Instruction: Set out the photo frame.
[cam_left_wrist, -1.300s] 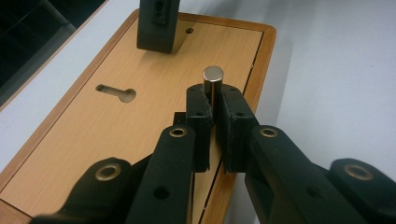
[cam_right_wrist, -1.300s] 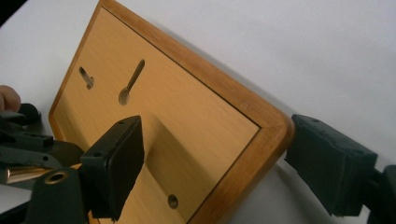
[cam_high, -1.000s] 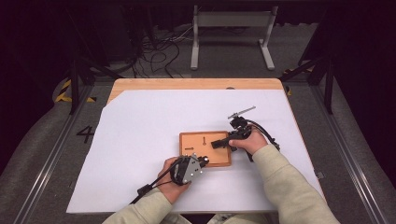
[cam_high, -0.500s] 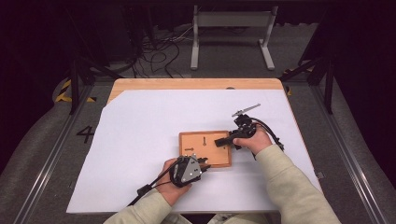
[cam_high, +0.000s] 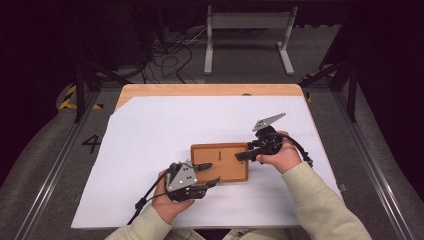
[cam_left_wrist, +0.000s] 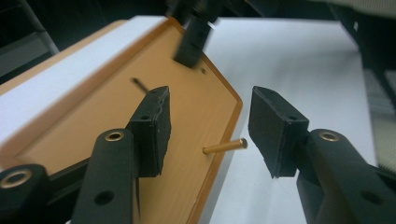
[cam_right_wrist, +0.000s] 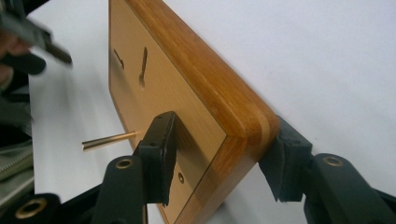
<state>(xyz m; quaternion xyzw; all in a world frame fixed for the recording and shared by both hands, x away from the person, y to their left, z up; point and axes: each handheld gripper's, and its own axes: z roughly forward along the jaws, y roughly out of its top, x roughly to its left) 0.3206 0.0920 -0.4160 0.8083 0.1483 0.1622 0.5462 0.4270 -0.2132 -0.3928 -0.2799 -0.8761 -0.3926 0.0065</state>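
Note:
A small wooden board (cam_high: 219, 169) lies on the white sheet near the table's front. A brass pin (cam_left_wrist: 224, 146) sticks out of its near side edge, also seen as the brass pin (cam_right_wrist: 109, 138). My left gripper (cam_high: 209, 174) is at that edge; its jaws have just been opening and now stand open on either side of the pin, clear of it (cam_left_wrist: 212, 116). My right gripper (cam_high: 246, 151) is at the board's far right corner (cam_right_wrist: 224, 154). Its jaws have just been closing and straddle that corner, one pad over the top face, the other beside the edge.
A dark peg (cam_high: 219, 156) stands in the board's top face beside a short slot. The white sheet (cam_high: 150, 140) covers most of the wooden table (cam_high: 210, 90). Cables and a metal stand (cam_high: 247, 20) lie on the floor beyond the far edge.
The left jaws have spread apart, and the hand drew slightly back from the board. The right jaws have narrowed around the board's corner while that hand shifted a little to the right.

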